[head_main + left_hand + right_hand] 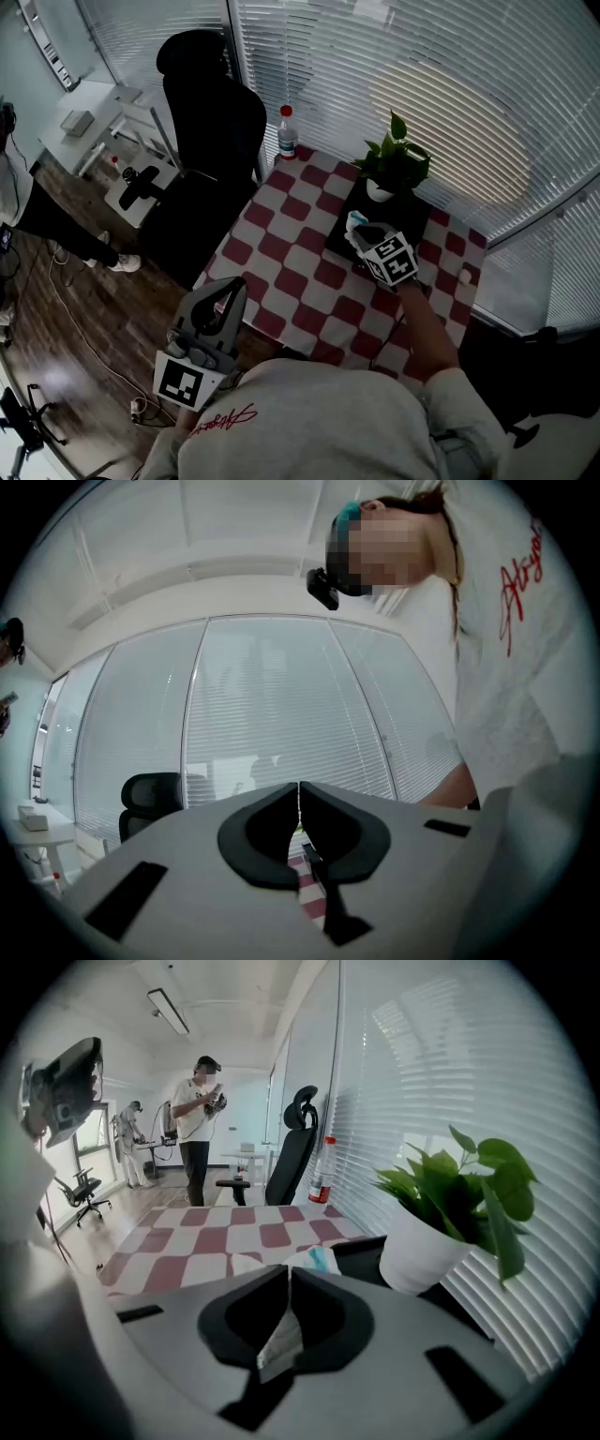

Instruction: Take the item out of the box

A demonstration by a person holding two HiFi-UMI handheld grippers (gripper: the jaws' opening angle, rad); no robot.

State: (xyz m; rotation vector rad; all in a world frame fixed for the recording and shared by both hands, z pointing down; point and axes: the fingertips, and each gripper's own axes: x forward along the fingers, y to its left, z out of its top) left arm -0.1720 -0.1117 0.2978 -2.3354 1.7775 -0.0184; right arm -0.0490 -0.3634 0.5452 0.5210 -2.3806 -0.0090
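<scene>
Left gripper [299,803] is closest to me, jaws together on nothing, held off the red-and-white checked table [291,246]. Right gripper [289,1288] is pinched on a thin white-and-teal packet [281,1344], over the flat black box [339,242] by the leafy potted plant [394,164].

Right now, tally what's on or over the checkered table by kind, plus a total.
Bottle: 1
Potted plant: 1
Black box: 1
Packet, held by the right gripper: 1
Small white object, too small to identify: 1
Total: 5
</scene>
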